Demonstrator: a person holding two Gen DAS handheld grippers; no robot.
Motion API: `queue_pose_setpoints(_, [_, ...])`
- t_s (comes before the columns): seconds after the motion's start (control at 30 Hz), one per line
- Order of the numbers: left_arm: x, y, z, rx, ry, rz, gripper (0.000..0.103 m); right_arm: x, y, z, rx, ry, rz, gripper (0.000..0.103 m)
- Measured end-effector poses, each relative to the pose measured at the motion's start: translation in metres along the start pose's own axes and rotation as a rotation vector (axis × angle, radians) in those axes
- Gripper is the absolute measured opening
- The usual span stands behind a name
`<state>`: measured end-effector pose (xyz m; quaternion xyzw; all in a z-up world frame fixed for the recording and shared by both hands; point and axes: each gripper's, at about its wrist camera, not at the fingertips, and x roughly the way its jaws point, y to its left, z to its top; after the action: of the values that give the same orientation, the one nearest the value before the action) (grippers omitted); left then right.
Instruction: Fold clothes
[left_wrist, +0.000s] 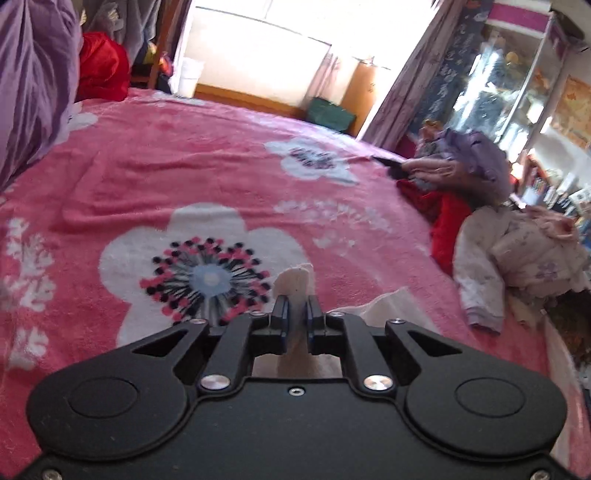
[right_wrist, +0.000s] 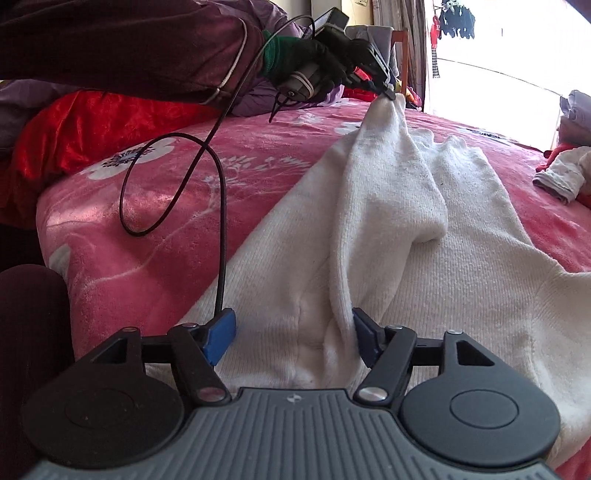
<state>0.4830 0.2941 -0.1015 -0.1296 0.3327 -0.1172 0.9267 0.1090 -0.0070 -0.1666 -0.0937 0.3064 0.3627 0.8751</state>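
White sweater (right_wrist: 424, 236) is ribbed matt knit, pink blanket (left_wrist: 184, 158) fuzzy fleece, hand-held gripper (right_wrist: 291, 339) matt plastic w/ shiny screws.

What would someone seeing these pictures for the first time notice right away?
Probably the white knit sweater spread across the pink flowered blanket, one sleeve lifted to a peak by the left gripper. The right gripper sits open over the near part of the sweater. A heap of unfolded clothes waits at the bed's edge.
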Motion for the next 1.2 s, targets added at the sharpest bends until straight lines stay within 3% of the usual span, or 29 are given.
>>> queue_pose_setpoints(0.03, [0.0, 0.002, -0.003, 0.007, 0.007, 0.041, 0.043, 0.0, 0.001, 0.0, -0.002, 0.001, -0.001, 0.07])
queue_pose_setpoints(0.07, [0.001, 0.003, -0.005, 0.013, 0.013, 0.082, 0.048, 0.001, 0.001, 0.0, -0.005, 0.003, -0.002, 0.07])
queue_pose_setpoints(0.17, [0.001, 0.009, -0.014, 0.033, 0.031, 0.202, 0.048, 0.0, 0.002, 0.002, 0.0, 0.005, -0.002, 0.071])
queue_pose_setpoints(0.23, [-0.019, 0.003, -0.019, 0.032, -0.006, 0.195, 0.048, -0.002, 0.001, 0.003, 0.006, 0.001, 0.0, 0.071])
queue_pose_setpoints(0.43, [-0.063, -0.046, -0.055, 0.083, 0.041, 0.059, 0.048, -0.022, -0.003, 0.007, 0.036, -0.014, -0.007, 0.07])
queue_pose_setpoints(0.57, [-0.103, -0.084, -0.086, 0.038, 0.068, -0.015, 0.048, -0.047, -0.01, 0.007, 0.082, -0.039, -0.024, 0.07])
queue_pose_setpoints(0.87, [-0.203, -0.167, -0.125, -0.051, 0.046, -0.127, 0.061, -0.119, -0.077, -0.035, 0.522, -0.068, -0.099, 0.071])
queue_pose_setpoints(0.93, [-0.213, -0.182, -0.132, -0.055, 0.033, -0.132, 0.064, -0.121, -0.089, -0.046, 0.6, -0.065, -0.11, 0.071])
queue_pose_setpoints(1.03, [-0.199, -0.202, -0.154, -0.037, 0.079, -0.146, 0.064, -0.121, -0.103, -0.059, 0.69, -0.066, -0.119, 0.071])
queue_pose_setpoints(1.2, [-0.181, -0.203, -0.215, -0.114, 0.136, 0.036, 0.063, -0.117, -0.107, -0.068, 0.687, -0.095, -0.097, 0.071])
